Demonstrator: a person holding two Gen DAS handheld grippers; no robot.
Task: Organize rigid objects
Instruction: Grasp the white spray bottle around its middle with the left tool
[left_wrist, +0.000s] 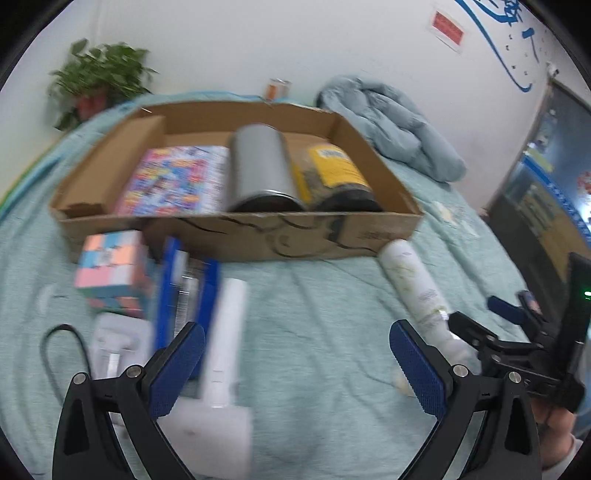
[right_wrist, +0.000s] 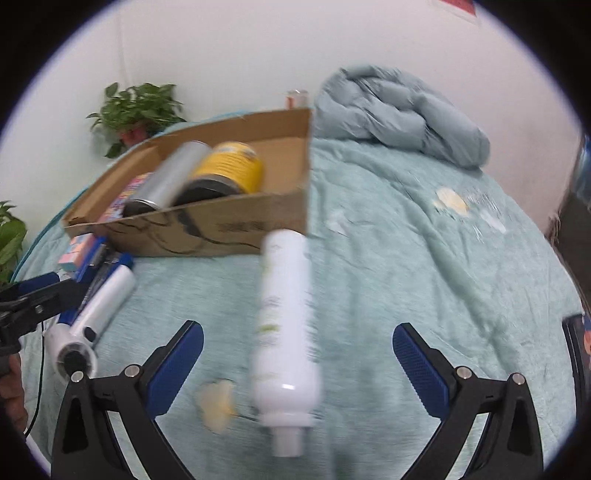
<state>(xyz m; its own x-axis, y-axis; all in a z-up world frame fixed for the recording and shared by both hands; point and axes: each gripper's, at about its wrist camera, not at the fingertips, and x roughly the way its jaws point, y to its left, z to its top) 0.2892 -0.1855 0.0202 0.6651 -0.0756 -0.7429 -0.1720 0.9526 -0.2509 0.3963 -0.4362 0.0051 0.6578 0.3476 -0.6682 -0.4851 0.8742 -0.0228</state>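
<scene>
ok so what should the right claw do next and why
Probably ease the right claw forward and close on the white bottle. Its jaws are open and the bottle lies between them on the bedspread, outside the cardboard box, where the silver can and yellow jar already lie.

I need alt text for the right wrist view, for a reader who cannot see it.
The open right tongs hover over a white plastic bottle lying on a teal bedspread. Behind it, a shallow brown cardboard box holds a grey metal cylinder and a yellow-labelled jar.
</scene>
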